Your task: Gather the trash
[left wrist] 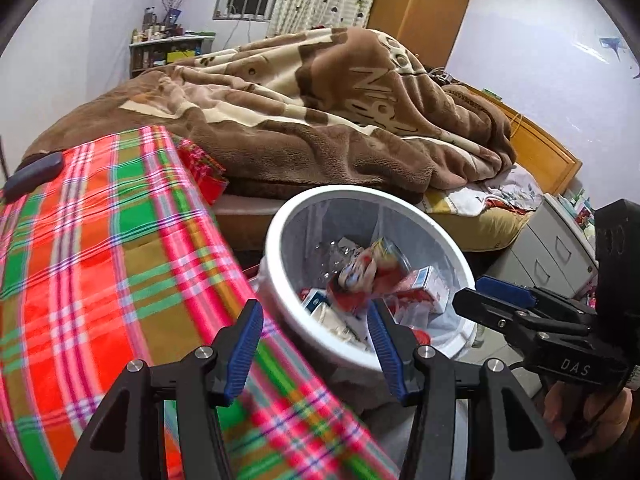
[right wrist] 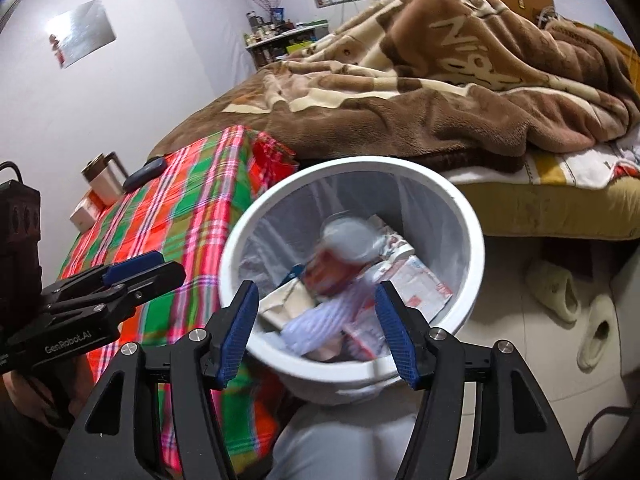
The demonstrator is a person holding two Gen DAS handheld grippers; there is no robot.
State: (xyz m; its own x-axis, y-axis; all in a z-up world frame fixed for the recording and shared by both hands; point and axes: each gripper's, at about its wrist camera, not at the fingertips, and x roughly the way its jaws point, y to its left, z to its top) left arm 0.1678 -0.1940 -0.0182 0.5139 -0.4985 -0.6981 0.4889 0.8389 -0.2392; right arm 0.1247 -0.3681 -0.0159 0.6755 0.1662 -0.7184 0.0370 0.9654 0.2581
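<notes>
While both grippers hang over the white bin, the left gripper stands apart, empty. Jaws parted, the right gripper grips nothing above blurred trash.

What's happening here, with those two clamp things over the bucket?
A person is tidying a bedroom, holding a hand-held gripper in each hand. Both the left gripper and the right gripper hang open and empty above a white trash bin beside a plaid-covered table. The bin already holds cartons and wrappers, and a blurred bottle-like item appears to be dropping in, just let go.
</notes>
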